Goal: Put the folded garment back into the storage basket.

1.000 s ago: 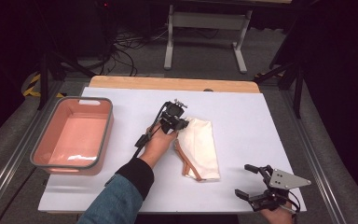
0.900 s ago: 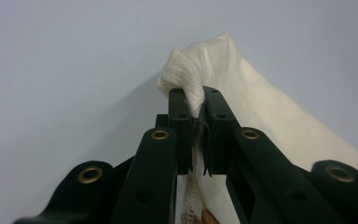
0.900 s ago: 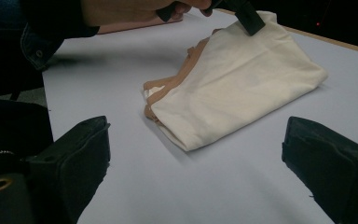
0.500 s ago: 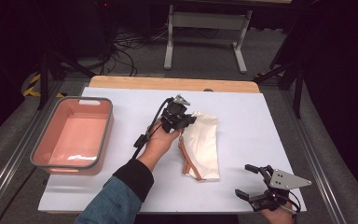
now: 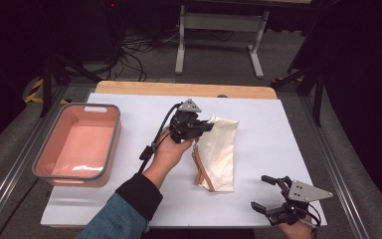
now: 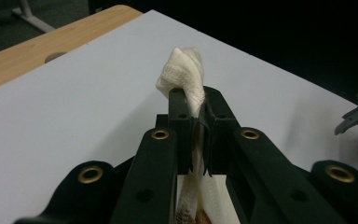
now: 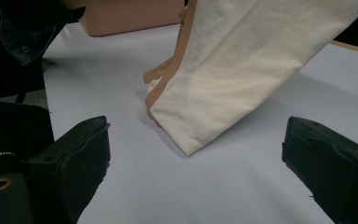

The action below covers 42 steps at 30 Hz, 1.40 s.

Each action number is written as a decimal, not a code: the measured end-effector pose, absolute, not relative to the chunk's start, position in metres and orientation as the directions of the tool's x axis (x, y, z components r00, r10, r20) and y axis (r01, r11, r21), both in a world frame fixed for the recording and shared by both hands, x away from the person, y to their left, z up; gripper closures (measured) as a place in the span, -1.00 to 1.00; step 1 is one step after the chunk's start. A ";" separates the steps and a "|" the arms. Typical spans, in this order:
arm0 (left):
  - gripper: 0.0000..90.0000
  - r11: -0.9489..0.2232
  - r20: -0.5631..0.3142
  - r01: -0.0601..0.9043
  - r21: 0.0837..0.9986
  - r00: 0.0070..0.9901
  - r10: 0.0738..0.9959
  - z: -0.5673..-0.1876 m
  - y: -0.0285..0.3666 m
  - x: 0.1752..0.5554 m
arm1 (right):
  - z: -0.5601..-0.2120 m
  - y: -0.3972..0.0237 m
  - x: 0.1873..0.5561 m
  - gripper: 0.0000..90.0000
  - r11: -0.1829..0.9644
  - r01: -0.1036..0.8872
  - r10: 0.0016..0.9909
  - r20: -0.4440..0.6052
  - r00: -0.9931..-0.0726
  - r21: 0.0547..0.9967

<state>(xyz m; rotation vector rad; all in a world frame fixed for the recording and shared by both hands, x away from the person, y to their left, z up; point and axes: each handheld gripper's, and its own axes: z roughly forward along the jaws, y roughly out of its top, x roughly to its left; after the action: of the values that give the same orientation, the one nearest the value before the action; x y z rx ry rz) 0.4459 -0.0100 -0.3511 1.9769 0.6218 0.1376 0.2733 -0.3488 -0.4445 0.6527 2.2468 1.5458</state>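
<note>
High view: the white table top (image 5: 288, 149) carries a pink tub with a grey rim (image 5: 110, 133) at its left side, and near the middle hangs and lies a cream cloth bag (image 5: 220, 149), the largest loose thing on the sheet. The bag is plain, off-white woven cloth, softly creased, with tan-brown straps (image 5: 202, 172) running along its left edge; its upper end is lifted off the table while its lower end rests on the white surface. In the right gripper view the bag slants down to one corner touching the table, straps bunched beside it. The left gripper (image 5: 206, 127), held in the left hand (image 5: 171, 149), has its jaws clamped on a bunched fold of the bag's top, the cloth puffing out above the pads. The right gripper (image 5: 263, 193) rests near the table's front right corner, jaws spread wide with nothing between them, well apart from the bag.
</note>
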 end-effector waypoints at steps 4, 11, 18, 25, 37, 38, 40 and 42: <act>0.88 -0.334 -0.157 0.341 0.879 0.868 0.472 -0.343 -0.007 0.440 | -0.445 -0.349 0.273 -0.82 0.304 0.180 0.545 -0.016 -0.838 0.935; 0.88 -0.332 -0.136 0.316 0.889 0.874 0.467 -0.329 -0.002 0.433 | -0.445 -0.349 0.274 -0.82 0.303 0.182 0.545 -0.014 -0.838 0.935; 0.88 -0.310 -0.114 0.279 0.909 0.881 0.459 -0.315 0.006 0.425 | -0.445 -0.349 0.274 -0.82 0.302 0.184 0.546 -0.012 -0.838 0.935; 0.88 -0.270 -0.116 0.259 0.927 0.885 0.451 -0.307 0.014 0.420 | -0.445 -0.348 0.274 -0.82 0.303 0.182 0.544 -0.013 -0.839 0.935; 0.88 -0.220 -0.095 0.218 0.951 0.881 0.463 -0.297 0.038 0.414 | -0.445 -0.347 0.275 -0.82 0.304 0.182 0.543 -0.013 -0.840 0.935; 0.88 -0.217 -0.094 0.217 0.952 0.879 0.468 -0.296 0.041 0.414 | -0.445 -0.347 0.275 -0.82 0.306 0.182 0.542 -0.014 -0.840 0.934; 0.88 -0.216 -0.093 0.217 0.952 0.877 0.472 -0.294 0.047 0.412 | -0.445 -0.347 0.276 -0.82 0.304 0.182 0.541 -0.012 -0.841 0.935; 0.88 -0.218 -0.088 0.215 0.952 0.873 0.479 -0.293 0.051 0.410 | -0.445 -0.346 0.277 -0.82 0.306 0.181 0.539 -0.014 -0.842 0.935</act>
<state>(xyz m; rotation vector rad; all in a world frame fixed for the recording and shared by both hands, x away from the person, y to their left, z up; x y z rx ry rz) 0.4103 0.0514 -0.2932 1.8025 0.5251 0.2640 0.2766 -0.3460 -0.4447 0.6482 2.2537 1.5480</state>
